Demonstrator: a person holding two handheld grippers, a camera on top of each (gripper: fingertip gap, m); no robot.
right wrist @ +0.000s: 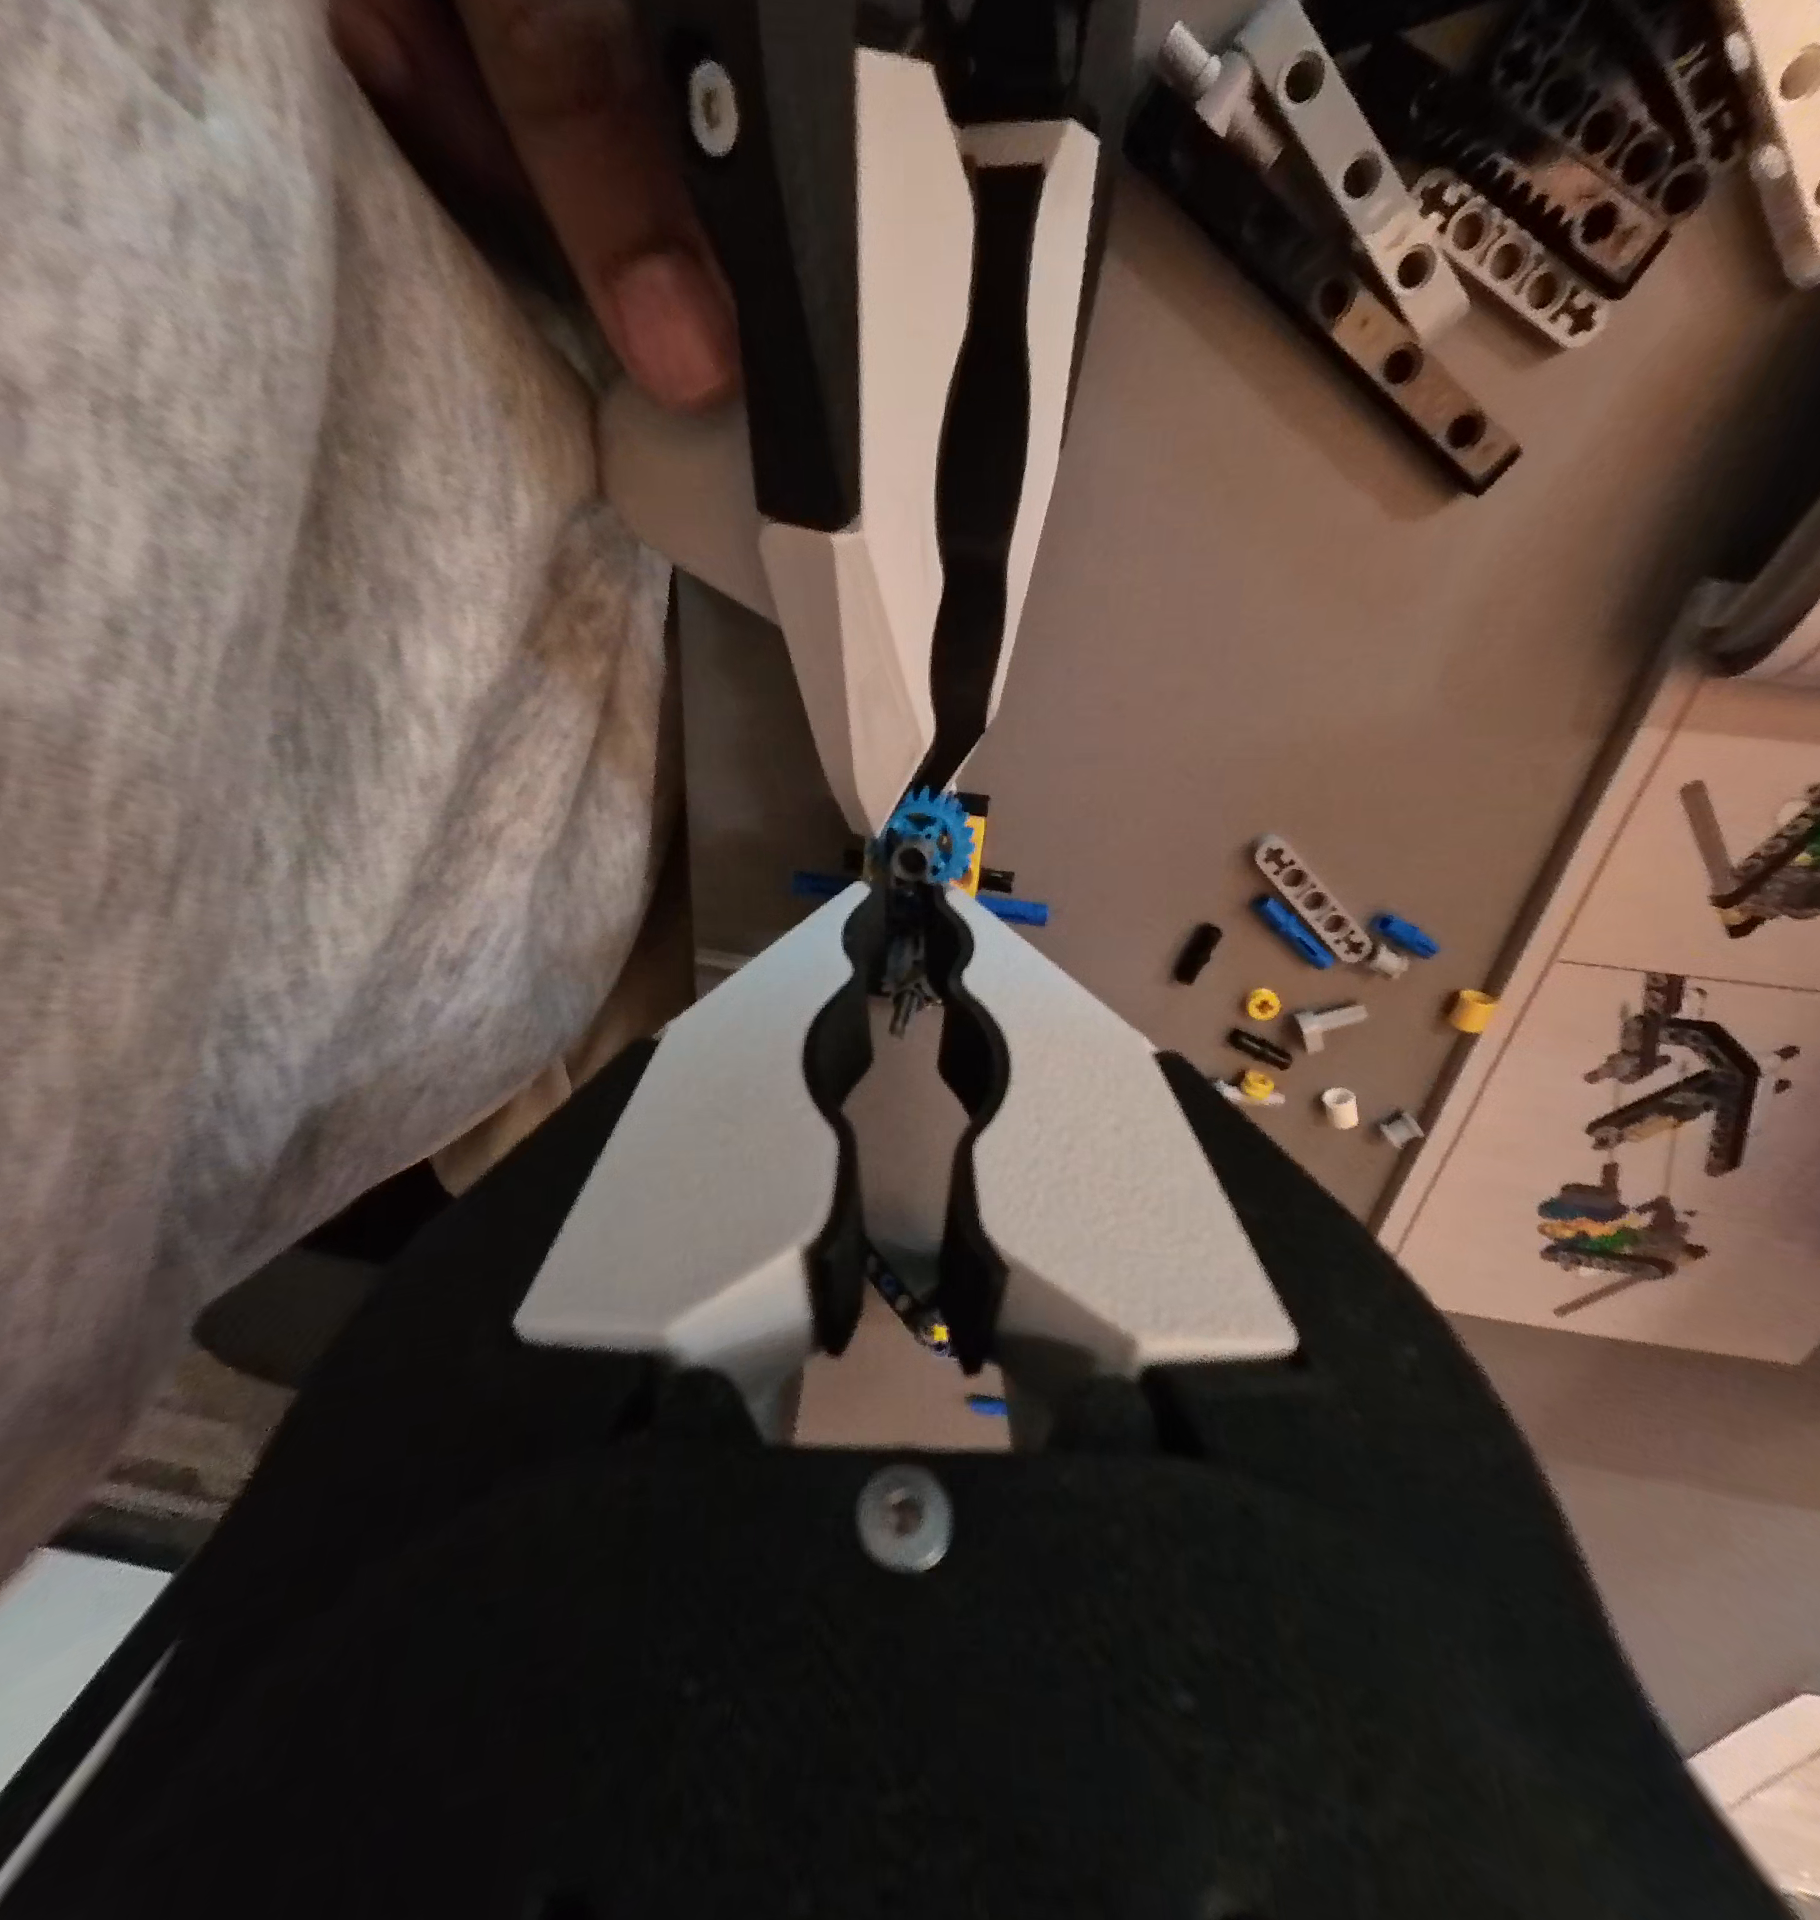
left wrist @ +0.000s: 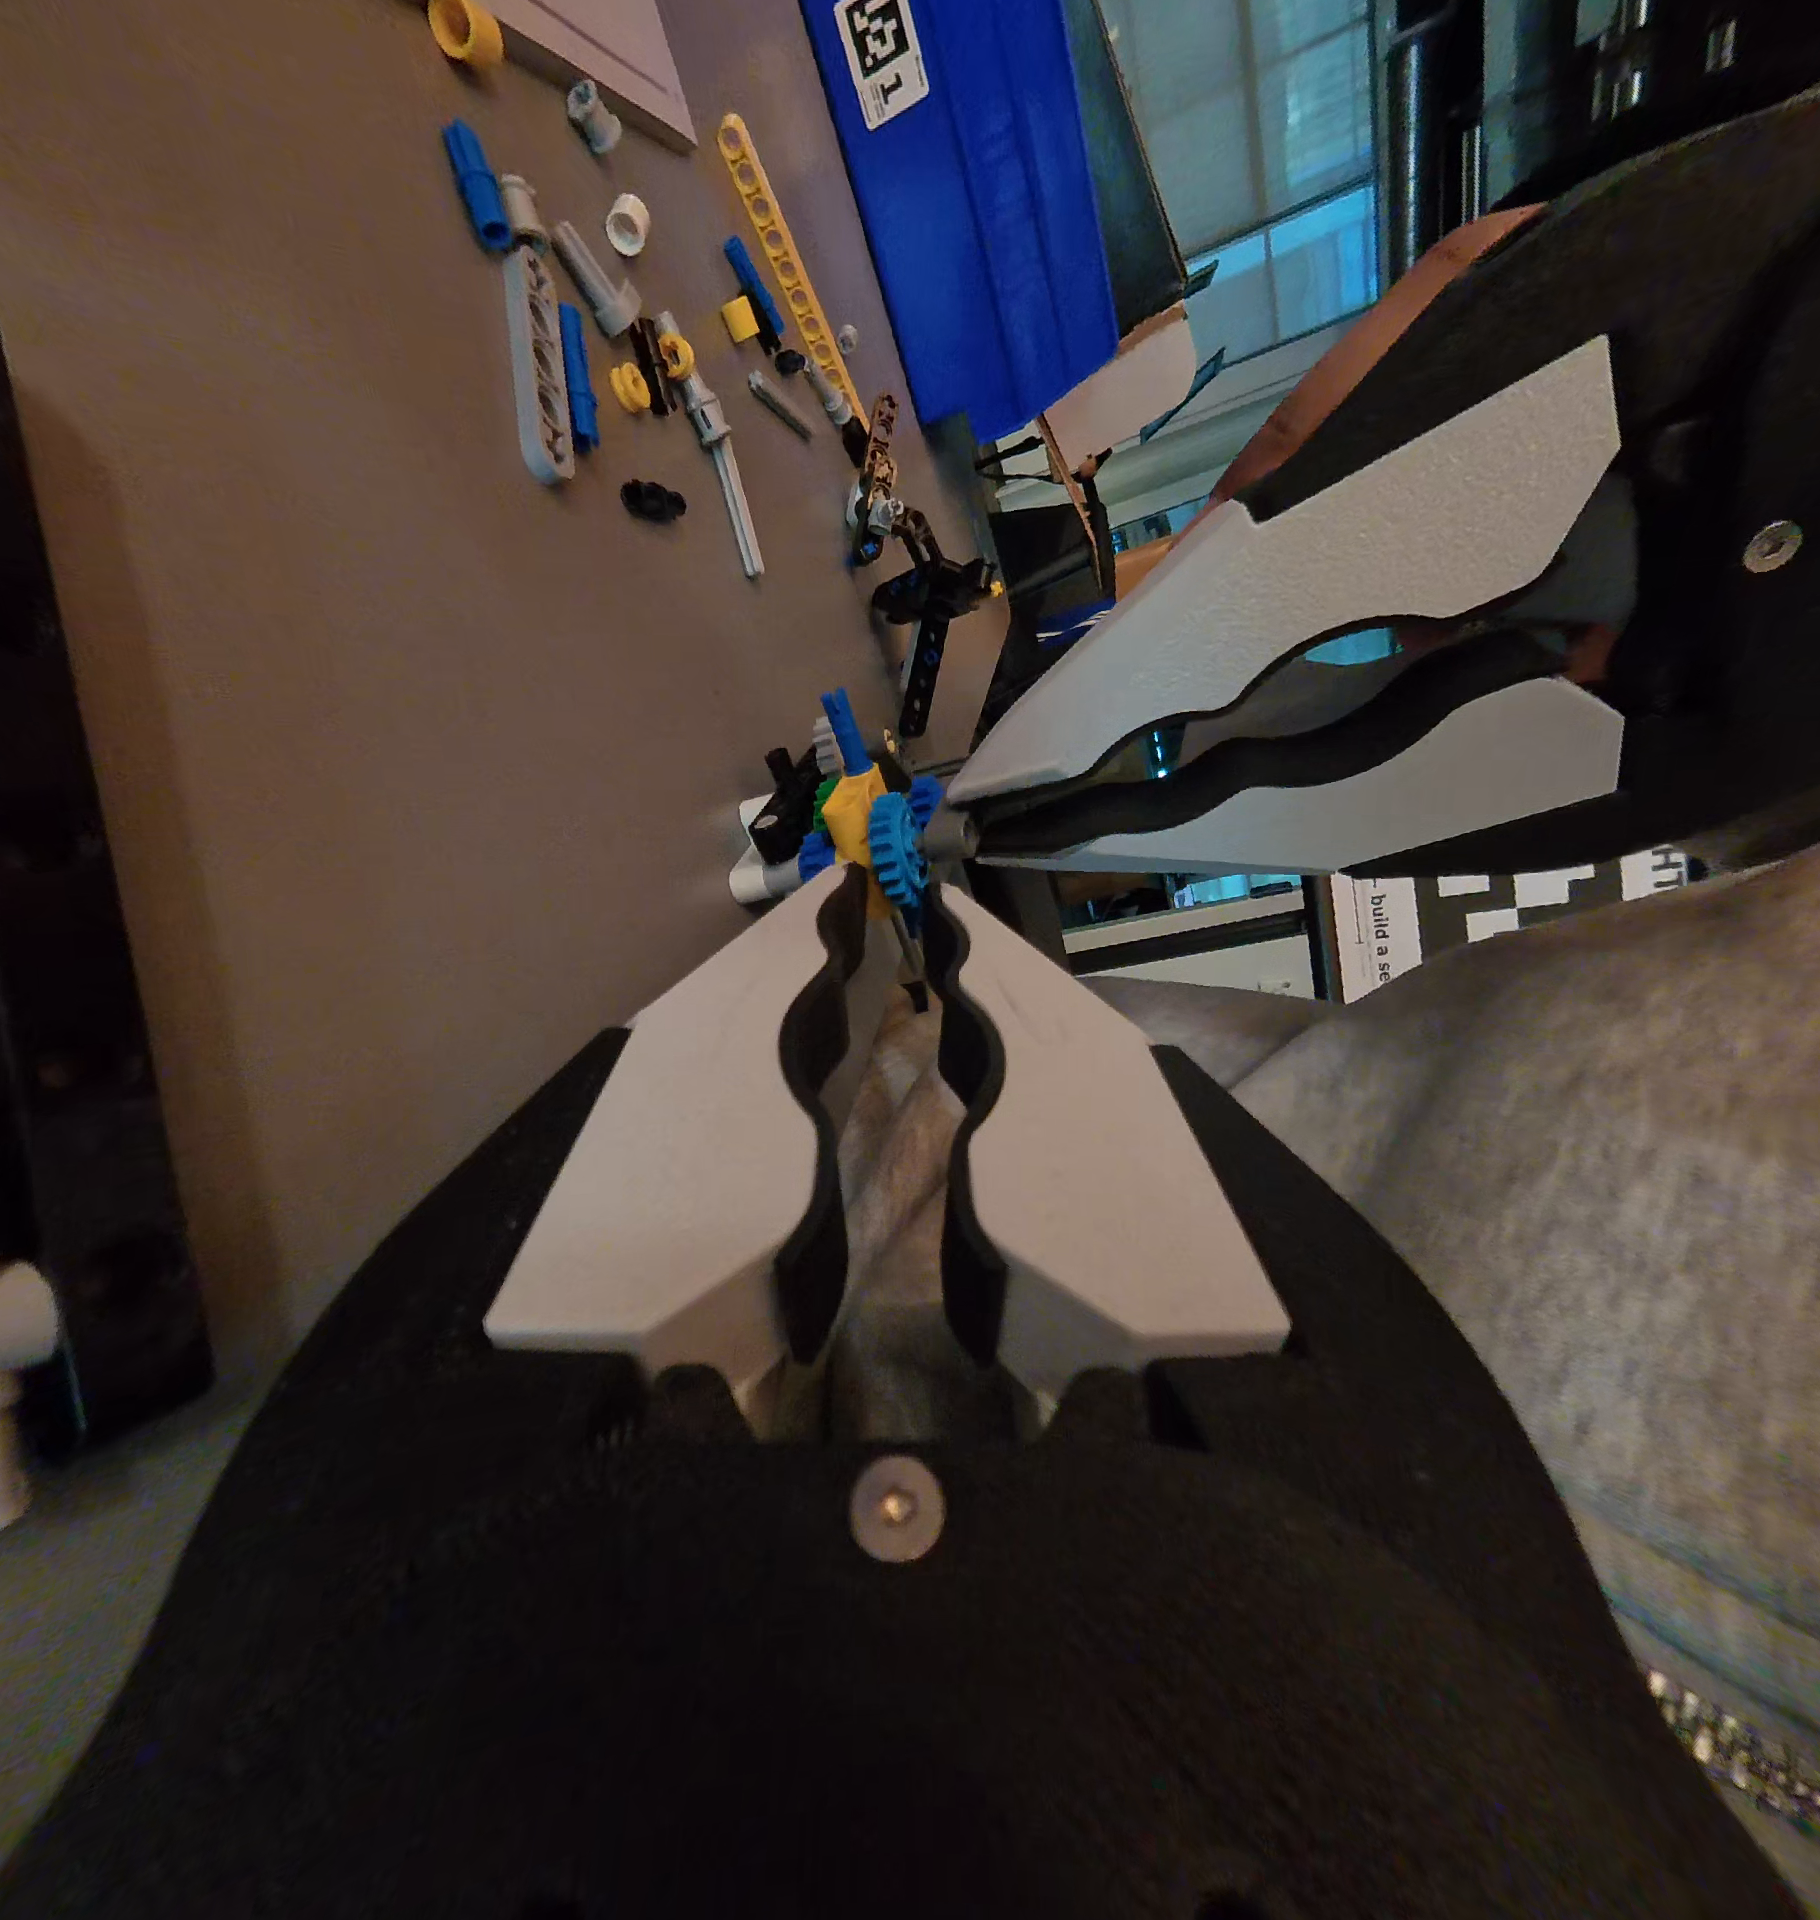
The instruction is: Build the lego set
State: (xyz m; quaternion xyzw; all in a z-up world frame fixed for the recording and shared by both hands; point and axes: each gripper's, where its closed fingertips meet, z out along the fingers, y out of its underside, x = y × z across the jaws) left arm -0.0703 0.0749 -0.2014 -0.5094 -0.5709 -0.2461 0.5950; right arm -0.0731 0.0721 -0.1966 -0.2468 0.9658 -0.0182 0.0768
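Observation:
I hold one small gear assembly (left wrist: 849, 821) between both grippers above the brown table (left wrist: 366, 675). It has a yellow core, blue gears (left wrist: 895, 844), a blue pin on top and dark axles. My left gripper (left wrist: 890, 888) is shut on its yellow body, with a dark axle running back between the fingers. My right gripper (left wrist: 963, 831) comes in from the right and is shut on the grey-tipped axle end. In the right wrist view my right gripper (right wrist: 908, 909) pinches the axle just below a blue gear (right wrist: 927, 826). The left gripper (right wrist: 932, 779) reaches down from above.
Loose parts (left wrist: 573, 312) and a long yellow beam (left wrist: 781, 249) lie on the table beyond, near a blue box (left wrist: 968, 208) and a black part-built model (left wrist: 927, 592). The right wrist view shows more loose parts (right wrist: 1301, 987), an instruction booklet (right wrist: 1664, 1039) and stacked beams (right wrist: 1457, 229). A person's grey clothing (right wrist: 210, 623) is close. Both grippers' tips are close together, under 4 cm apart.

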